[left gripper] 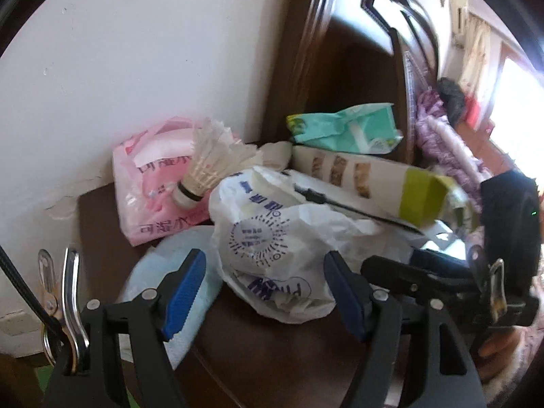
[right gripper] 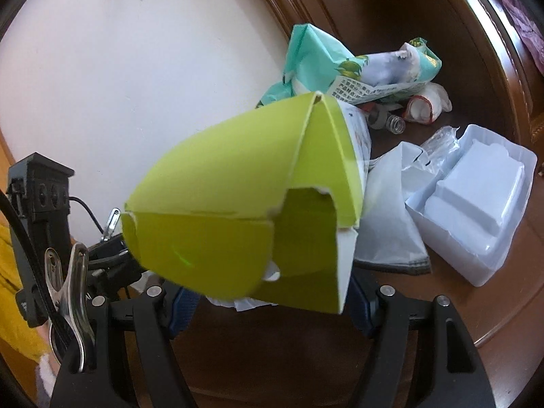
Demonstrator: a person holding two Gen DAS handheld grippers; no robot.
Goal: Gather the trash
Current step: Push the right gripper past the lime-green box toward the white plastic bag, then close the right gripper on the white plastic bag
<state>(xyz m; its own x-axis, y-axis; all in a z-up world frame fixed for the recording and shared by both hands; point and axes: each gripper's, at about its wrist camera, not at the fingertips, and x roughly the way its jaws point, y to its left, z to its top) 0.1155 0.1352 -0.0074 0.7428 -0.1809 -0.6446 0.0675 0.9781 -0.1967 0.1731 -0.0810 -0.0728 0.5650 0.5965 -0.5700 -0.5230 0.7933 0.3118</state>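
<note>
- One white plastic bag lies crumpled on the dark wooden tabletop; it carries blue print, a round QR-style code and characters too blurred to read.
- The left gripper has its blue pads spread wide, either side of the bag's near end, with no pad pressing on it.
- One pink pack leans by the wall, with pink Chinese characters I cannot make out.
- One feather shuttlecock rests against that pack.
- One teal wrapper sits behind the pile; in the right wrist view it shows a panel of small black print, too fine to read.
- One long carton with a lime-green end fills the right wrist view; no words are legible on it.
- The right gripper sits under the carton's torn end; its pads are mostly hidden, so I cannot tell whether it grips.
- One white moulded tray lies beside white paper.
</note>
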